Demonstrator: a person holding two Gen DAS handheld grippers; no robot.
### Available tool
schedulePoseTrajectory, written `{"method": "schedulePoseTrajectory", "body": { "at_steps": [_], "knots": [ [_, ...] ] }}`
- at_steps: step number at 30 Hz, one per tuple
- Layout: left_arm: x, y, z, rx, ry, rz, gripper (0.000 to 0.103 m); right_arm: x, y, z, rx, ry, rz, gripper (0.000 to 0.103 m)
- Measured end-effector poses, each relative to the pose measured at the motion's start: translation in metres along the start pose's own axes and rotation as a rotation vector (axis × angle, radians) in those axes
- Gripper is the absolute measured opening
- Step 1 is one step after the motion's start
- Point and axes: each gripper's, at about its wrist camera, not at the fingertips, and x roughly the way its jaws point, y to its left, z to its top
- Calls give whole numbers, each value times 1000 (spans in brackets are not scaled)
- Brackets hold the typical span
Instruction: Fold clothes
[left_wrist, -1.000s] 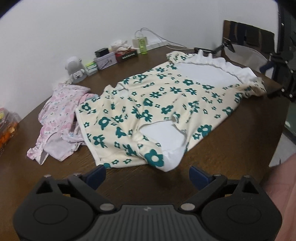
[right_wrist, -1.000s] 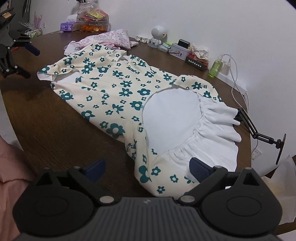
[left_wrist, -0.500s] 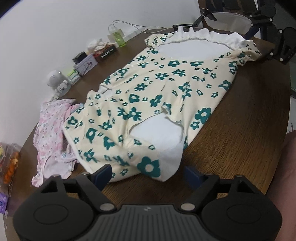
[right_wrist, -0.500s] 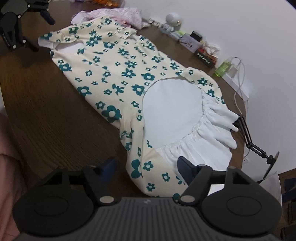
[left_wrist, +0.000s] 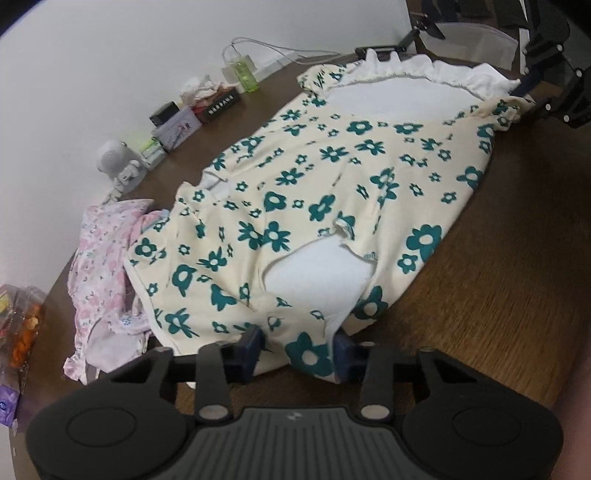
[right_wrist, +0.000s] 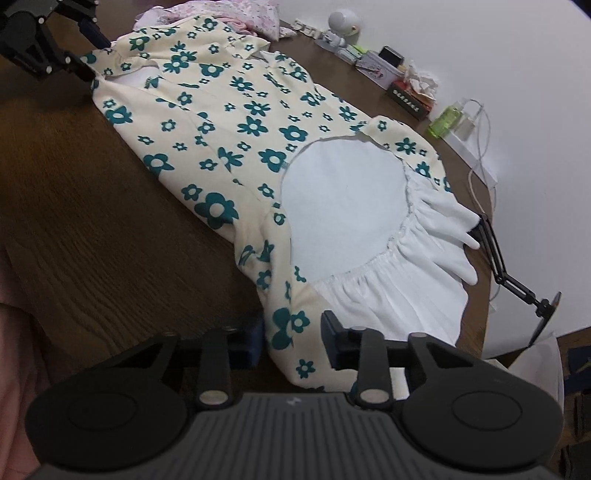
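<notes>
A cream dress with teal flowers (left_wrist: 332, 177) lies spread along the brown table (left_wrist: 498, 295); its white ruffled hem (right_wrist: 406, 280) points to the right end. My left gripper (left_wrist: 297, 350) straddles the shoulder end, with the jaws half closed and a fold of cloth between them. My right gripper (right_wrist: 291, 336) straddles the near hem corner the same way, with flowered cloth bunched between its fingers. Across the dress, each wrist view shows the other tool: the left gripper (right_wrist: 90, 55) at the shoulder corner and the right gripper (left_wrist: 526, 94) at the hem corner.
A pink floral garment (left_wrist: 99, 258) lies crumpled beyond the dress's shoulder end. Along the wall stand a white figurine (left_wrist: 114, 162), small boxes (left_wrist: 177, 122), a green bottle (left_wrist: 247, 72) and cables. Snack bags (left_wrist: 18, 325) sit at the far left. A black holder arm (right_wrist: 517, 280) overhangs the right edge.
Both grippers have moved forward and down onto the dress's near edge. Their jaws have narrowed from wide open to about half, and cloth now lies between the fingers.
</notes>
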Motion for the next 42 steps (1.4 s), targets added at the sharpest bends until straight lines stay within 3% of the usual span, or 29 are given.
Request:
{"method": "schedulePoseTrajectory", "body": {
  "at_steps": [2, 5, 16, 27, 32, 38, 42],
  "knots": [
    [-1, -2, -1, -2, -7, 5, 19, -1, 2, -1, 6, -6, -9, 17],
    [-4, -5, -4, -1, -15, 14, 13, -3, 5, -2, 2, -17, -23, 10],
    [-6, -3, -13, -62, -36, -5, 11, -13, 16, -1, -34, -46, -70, 7],
    [-5, -4, -13, -59, -41, -7, 5, -13, 17, -2, -41, -54, -76, 7],
    [-12, -8, -9, -11, -60, 17, 4, -16, 14, -1, -54, -55, -60, 7],
    [-26, 6, 14, 54, -50, 33, 3, -35, -4, 19, -107, -69, -55, 6],
    [-21, 37, 55, 112, -28, 83, 3, -37, -32, 60, -226, -57, -72, 6]
  ]
}}
